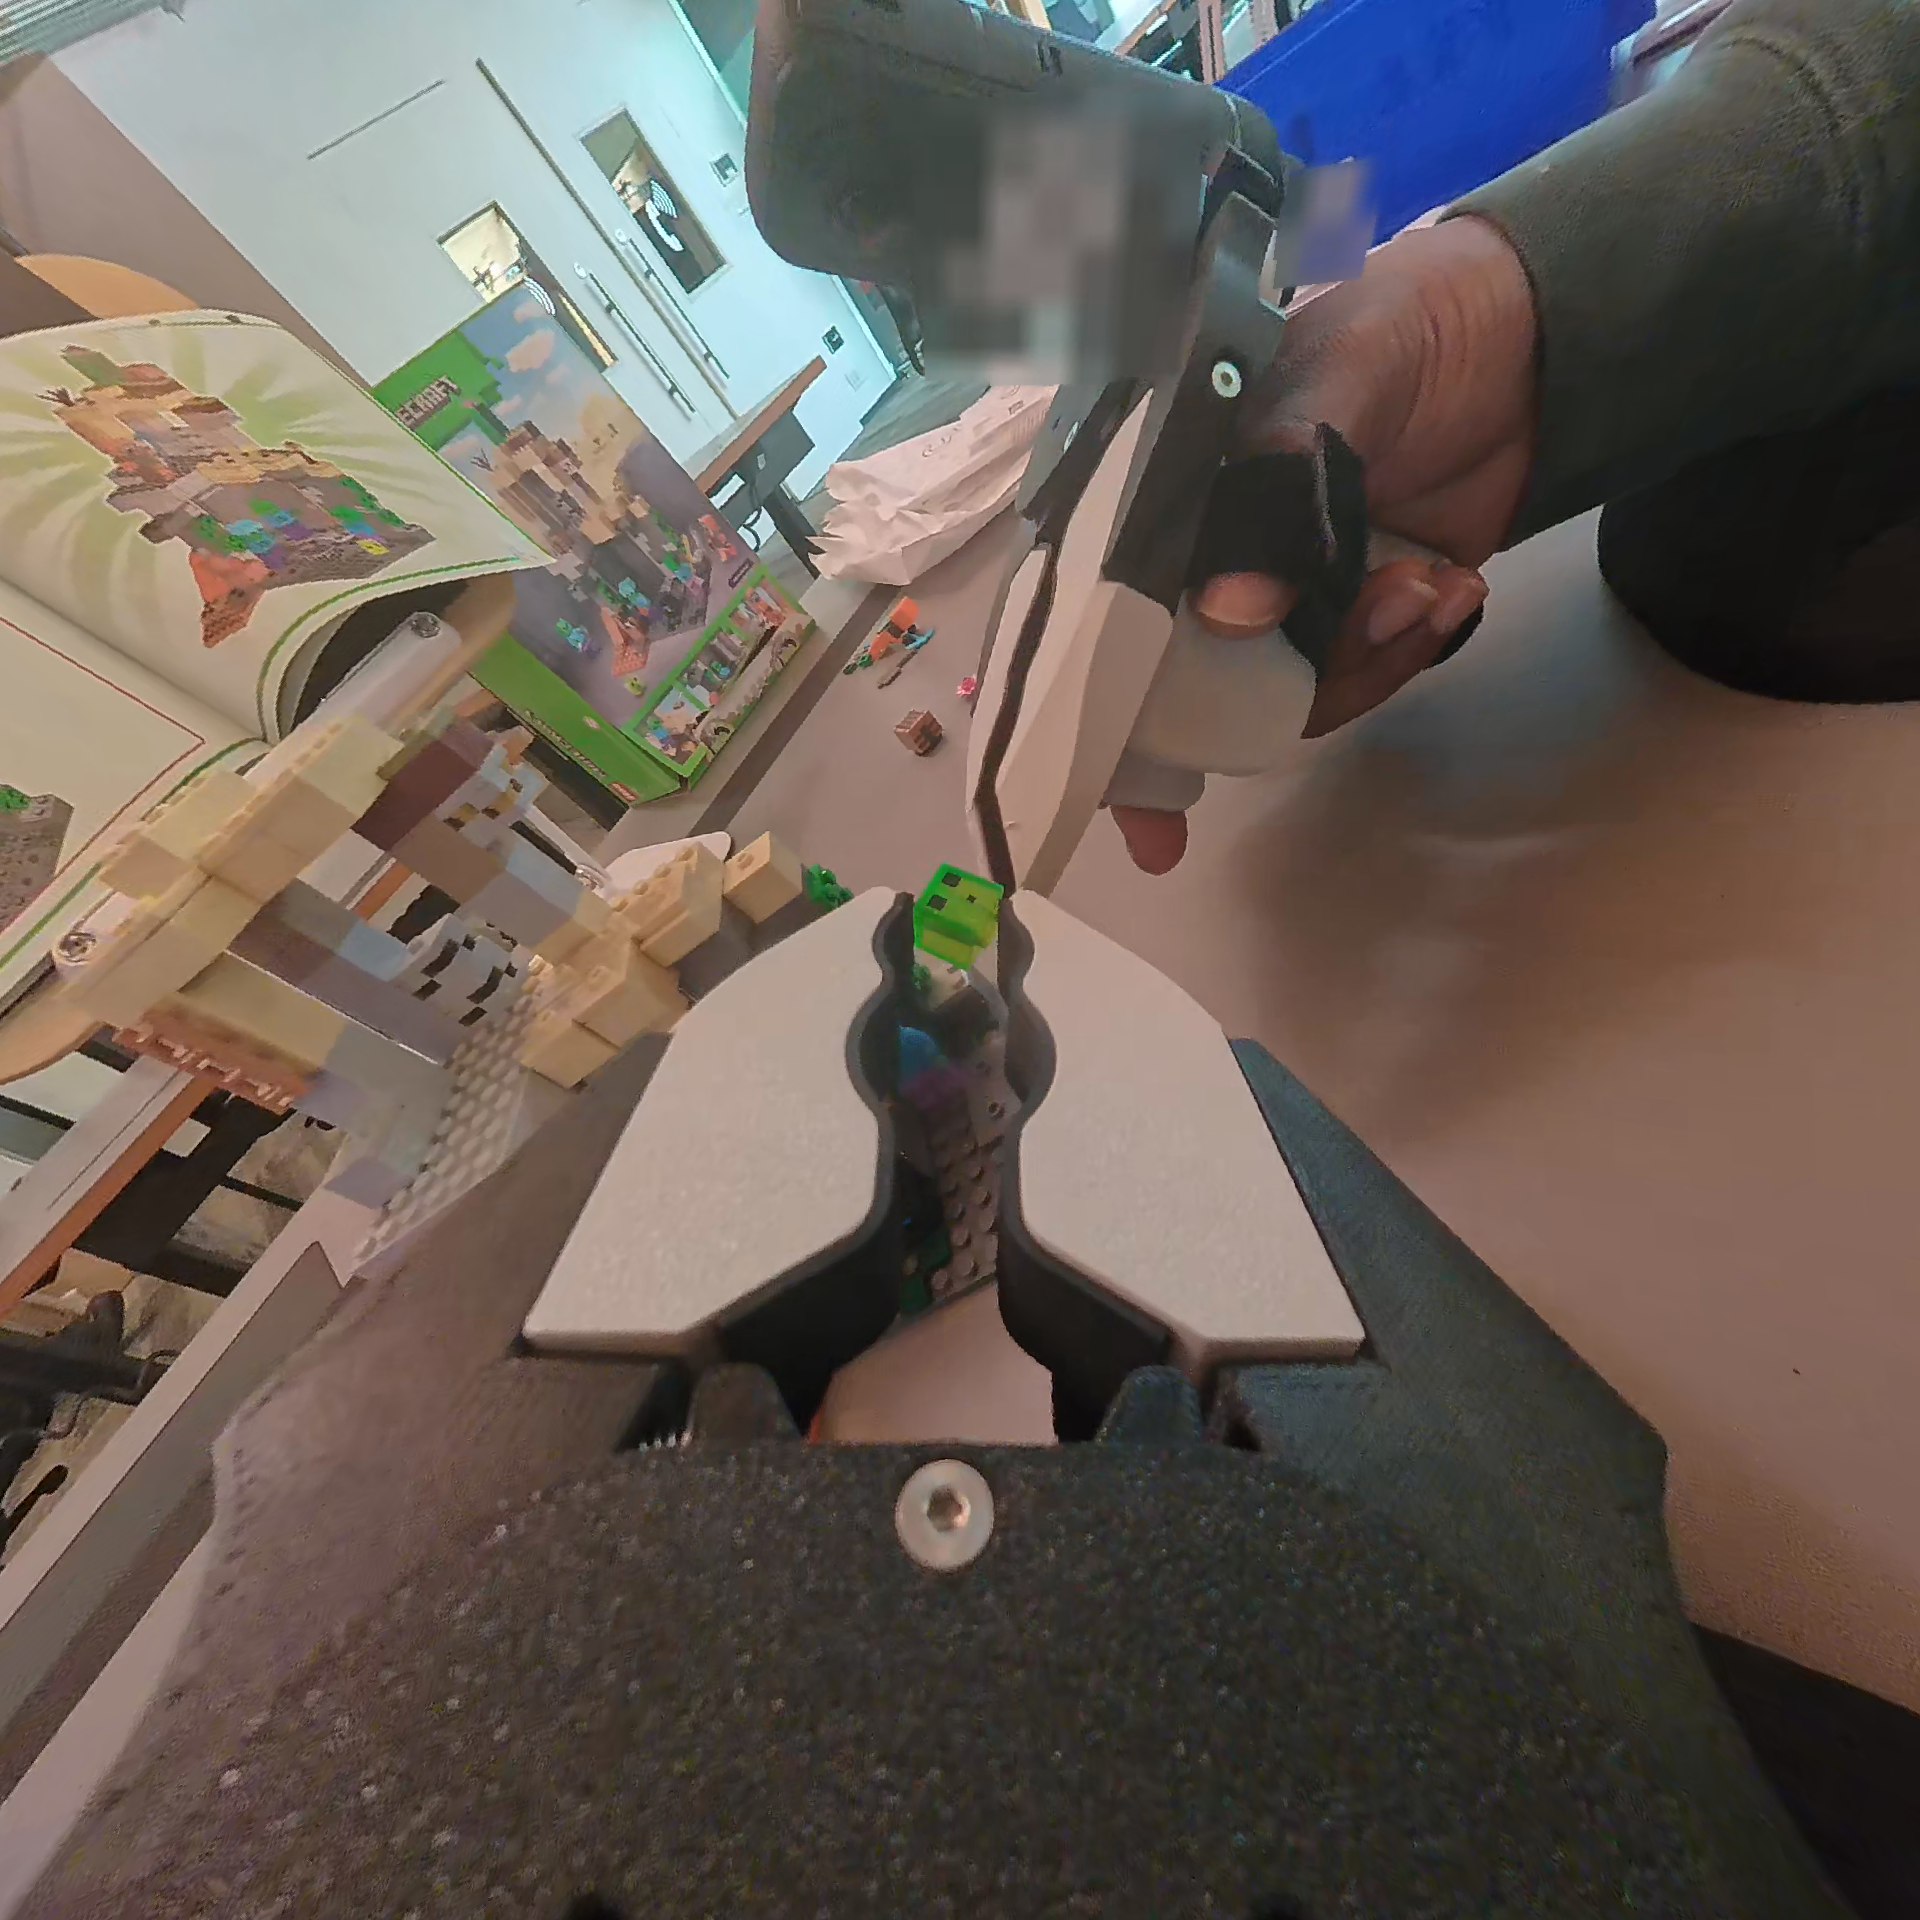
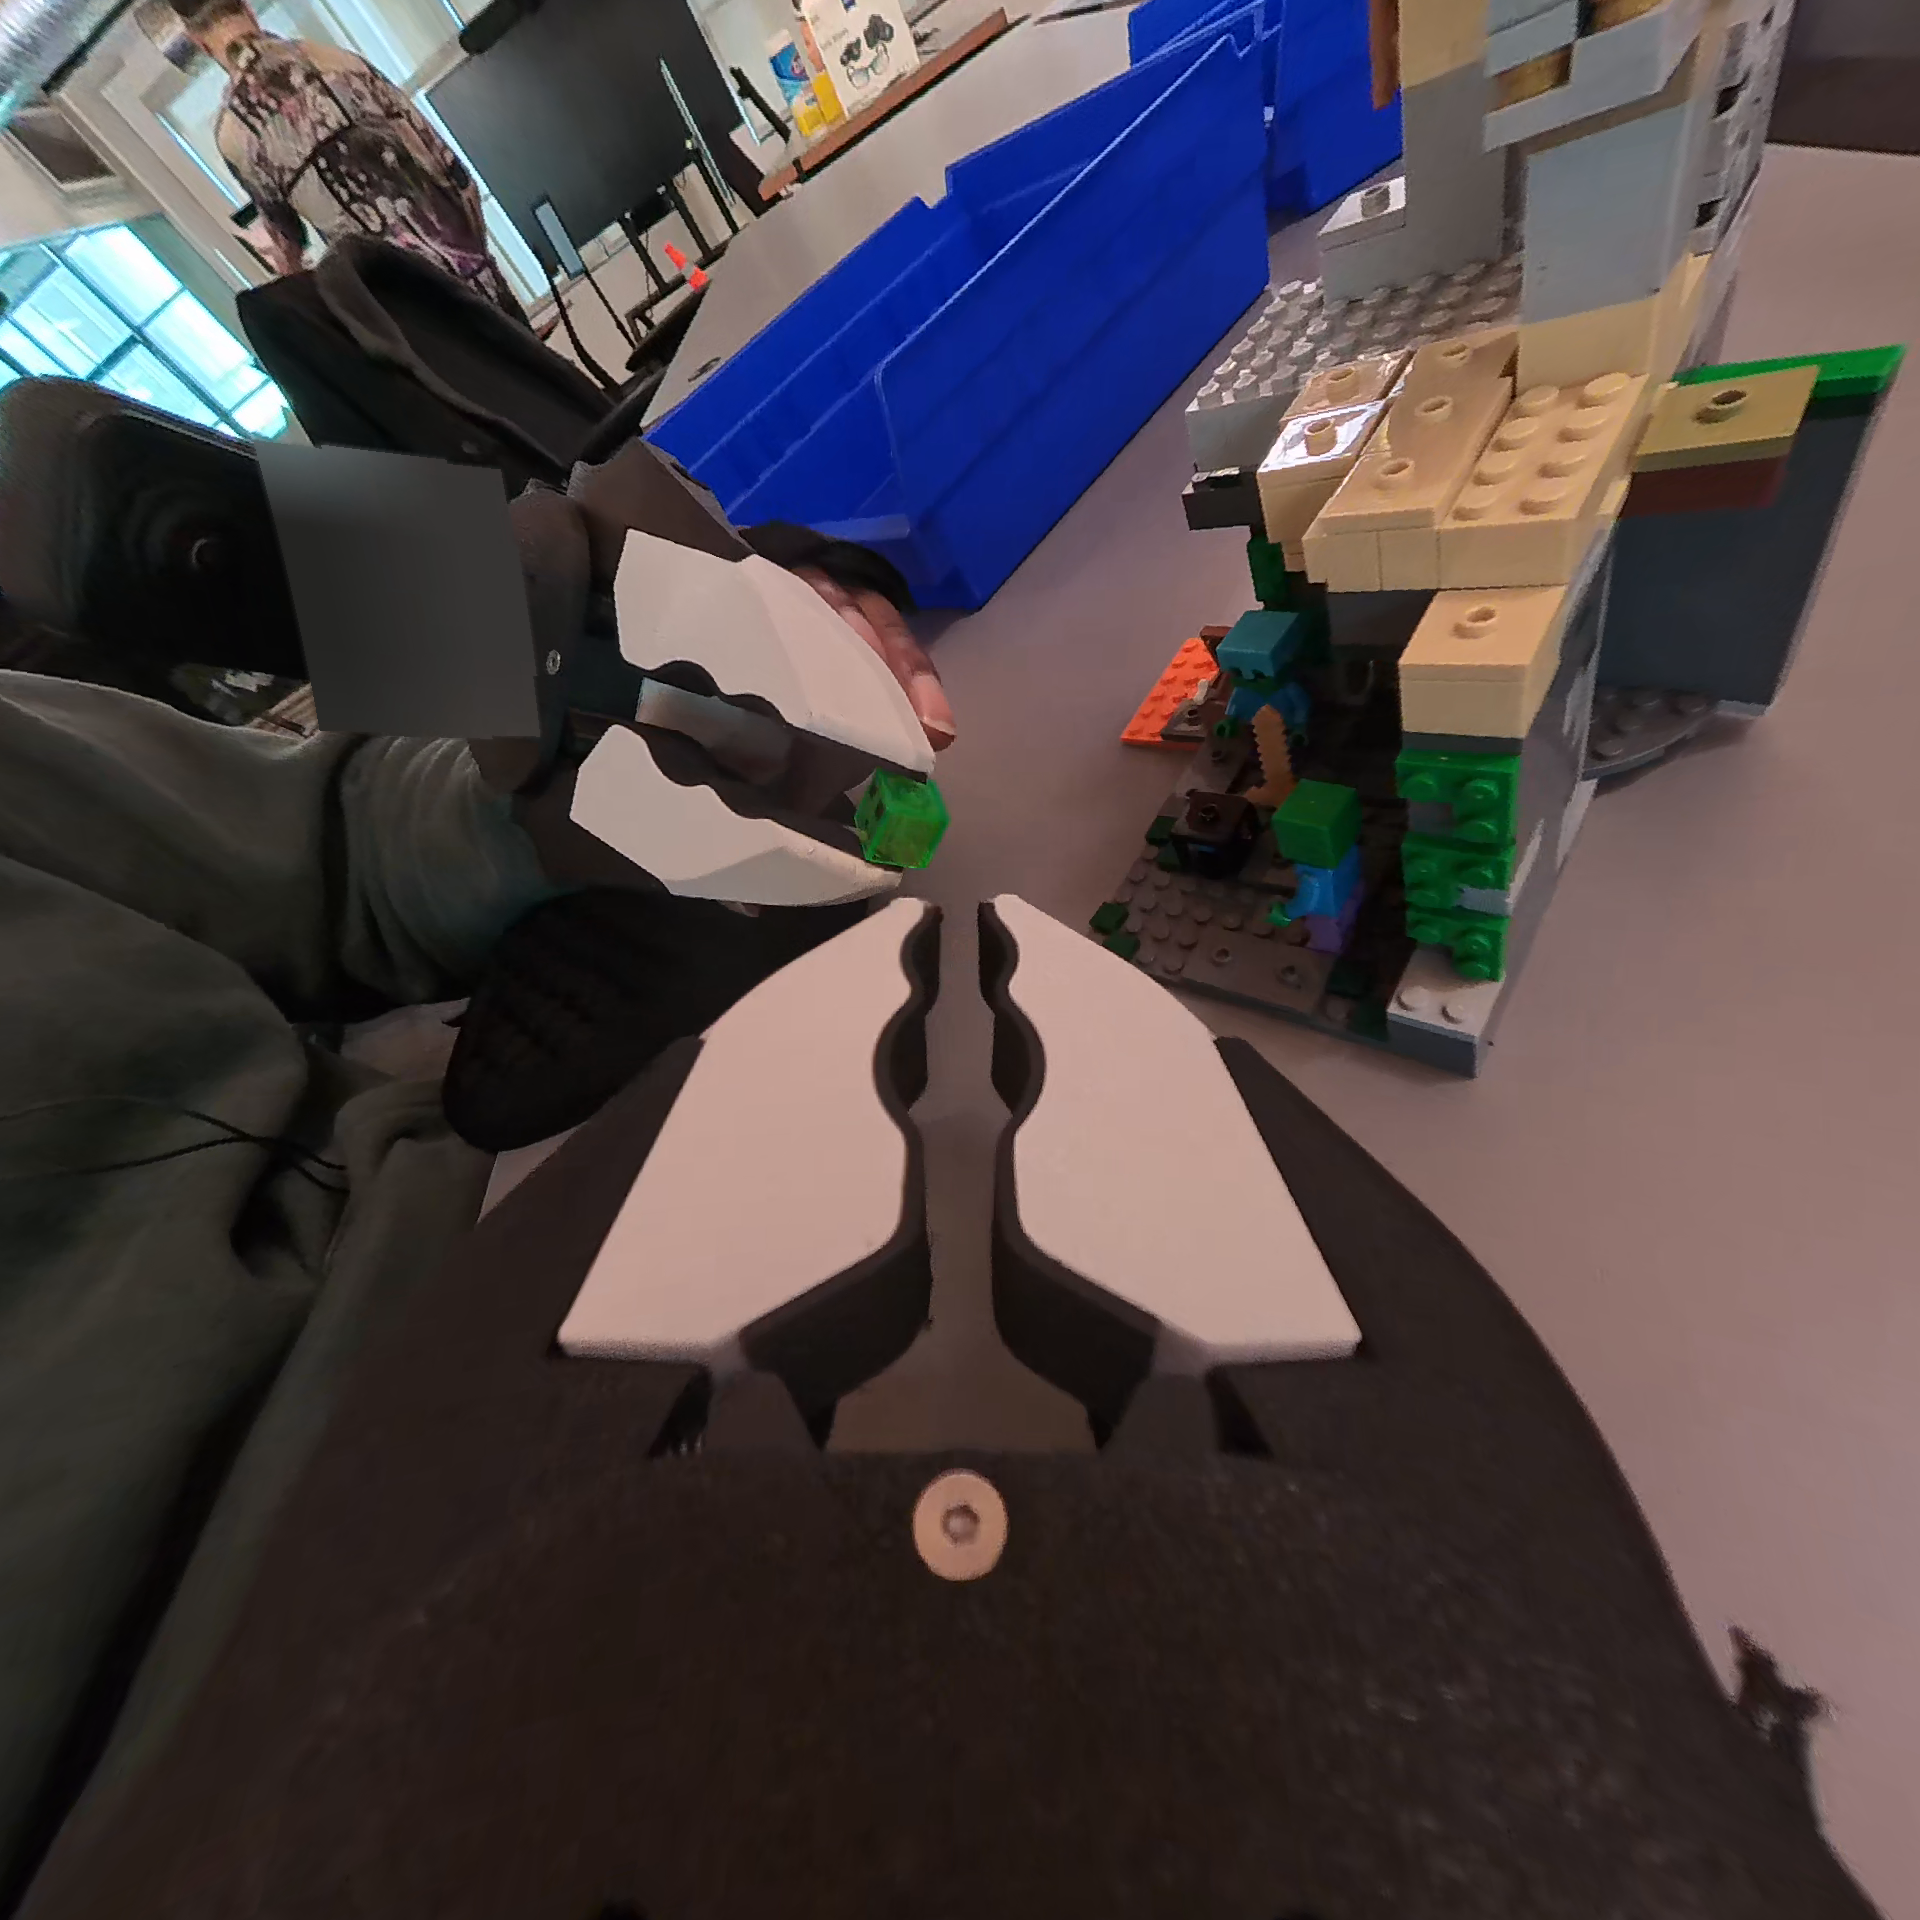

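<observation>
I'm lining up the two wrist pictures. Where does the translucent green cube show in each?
Left wrist view: green cube just above centre, at the left gripper fingertips.
Right wrist view: left of centre, pinched by the far gripper.
Shared landmark: the tan brick building.

booklet (image 1: 125,582): cut off by the left edge, left of the left gripper (image 1: 951,940)
brick build (image 2: 1475,623): top cut off, beyond-right of the right gripper (image 2: 961,914)
grey plate (image 1: 961,1174): mostly hidden between the left fingers

Translucent green cube (image 2: 902,819) — pinched at left tool's (image 2: 906,821) tips
</observation>
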Available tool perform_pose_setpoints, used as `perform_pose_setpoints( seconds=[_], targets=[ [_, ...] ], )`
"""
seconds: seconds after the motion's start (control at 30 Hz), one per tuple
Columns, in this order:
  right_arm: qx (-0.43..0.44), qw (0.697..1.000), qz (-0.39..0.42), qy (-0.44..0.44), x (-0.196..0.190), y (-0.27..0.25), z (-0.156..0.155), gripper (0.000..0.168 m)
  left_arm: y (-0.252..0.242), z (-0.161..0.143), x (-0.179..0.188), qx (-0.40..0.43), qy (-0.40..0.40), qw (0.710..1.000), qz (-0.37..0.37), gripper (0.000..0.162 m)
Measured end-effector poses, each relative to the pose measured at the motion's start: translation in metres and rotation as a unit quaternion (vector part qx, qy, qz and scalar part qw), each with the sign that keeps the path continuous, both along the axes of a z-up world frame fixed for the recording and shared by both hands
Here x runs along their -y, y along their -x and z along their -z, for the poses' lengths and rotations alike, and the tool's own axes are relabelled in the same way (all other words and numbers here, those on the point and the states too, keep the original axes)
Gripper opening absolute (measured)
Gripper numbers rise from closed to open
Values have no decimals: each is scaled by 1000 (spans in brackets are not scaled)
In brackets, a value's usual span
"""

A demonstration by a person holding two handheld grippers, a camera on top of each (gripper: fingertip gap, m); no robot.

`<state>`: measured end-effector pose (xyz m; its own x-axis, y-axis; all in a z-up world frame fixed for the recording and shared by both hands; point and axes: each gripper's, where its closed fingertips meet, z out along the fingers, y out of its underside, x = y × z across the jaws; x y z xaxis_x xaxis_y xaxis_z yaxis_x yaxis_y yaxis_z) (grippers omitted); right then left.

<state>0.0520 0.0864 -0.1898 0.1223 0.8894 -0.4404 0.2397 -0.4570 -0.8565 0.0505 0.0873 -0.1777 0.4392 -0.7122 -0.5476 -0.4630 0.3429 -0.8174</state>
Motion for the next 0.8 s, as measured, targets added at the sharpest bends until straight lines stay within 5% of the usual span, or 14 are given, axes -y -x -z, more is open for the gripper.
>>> perform_pose_setpoints(
  seconds=[0.8],
  targets=[
    [-19,999,-13,27,5,2,-5,20,-3,1,5,2,4,1000,14,15]
  ],
)
